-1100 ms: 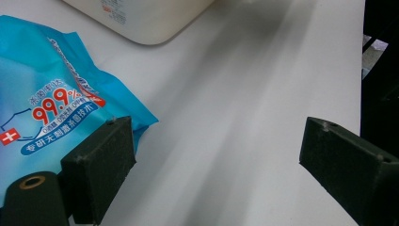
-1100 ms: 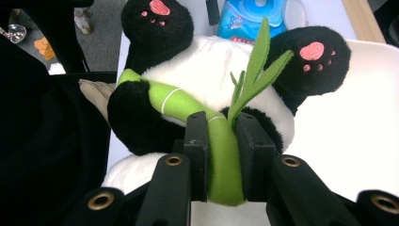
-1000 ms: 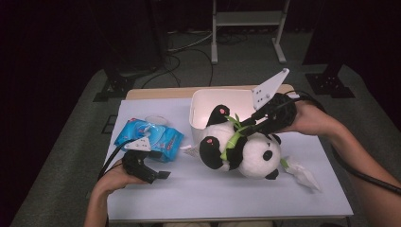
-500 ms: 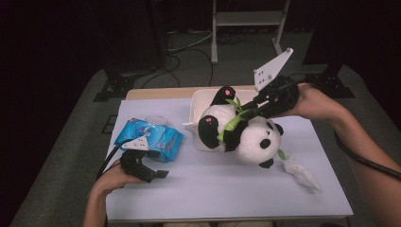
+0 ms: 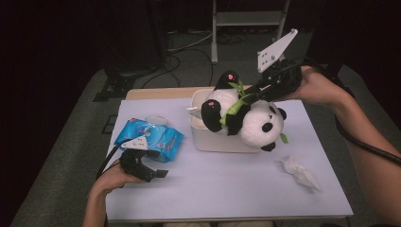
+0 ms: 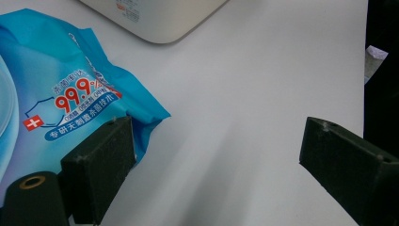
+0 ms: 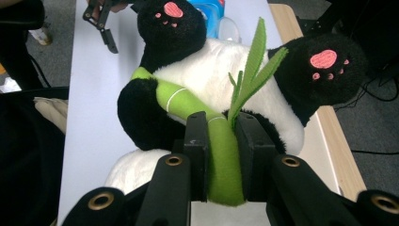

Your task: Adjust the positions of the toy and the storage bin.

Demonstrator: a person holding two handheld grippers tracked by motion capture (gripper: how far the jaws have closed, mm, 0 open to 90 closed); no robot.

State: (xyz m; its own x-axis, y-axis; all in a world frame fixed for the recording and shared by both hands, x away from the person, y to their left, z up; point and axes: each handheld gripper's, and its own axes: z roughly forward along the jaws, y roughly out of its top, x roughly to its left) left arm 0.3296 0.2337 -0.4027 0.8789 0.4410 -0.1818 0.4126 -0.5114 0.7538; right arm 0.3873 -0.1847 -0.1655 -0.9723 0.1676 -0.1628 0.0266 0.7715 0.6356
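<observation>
Above far edge of table (image 5: 227,194), over white bin (image 5: 208,139): plush panda (image 5: 250,120) aloft, right gripper (image 7: 221,136) pinching its green bamboo stalk (image 7: 221,160). Lift done; lowering into bin, release left. Left gripper (image 6: 211,160) spread, idle beside wipes pack (image 6: 56,89) near left edge.

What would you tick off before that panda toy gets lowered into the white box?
1. Grip: right tool is clamped on the panda's green bamboo stalk, not its body: ok, though a soft hold.
2. Panda lifted off the table, hanging over the white box: ok.
3. Box interior free: cannot tell, the panda hides it.
4. Left tool open, holding nothing, resting beside the blue wipes pack: ok.
5. Crumpled tissue lies apart from the box: ok.
</observation>
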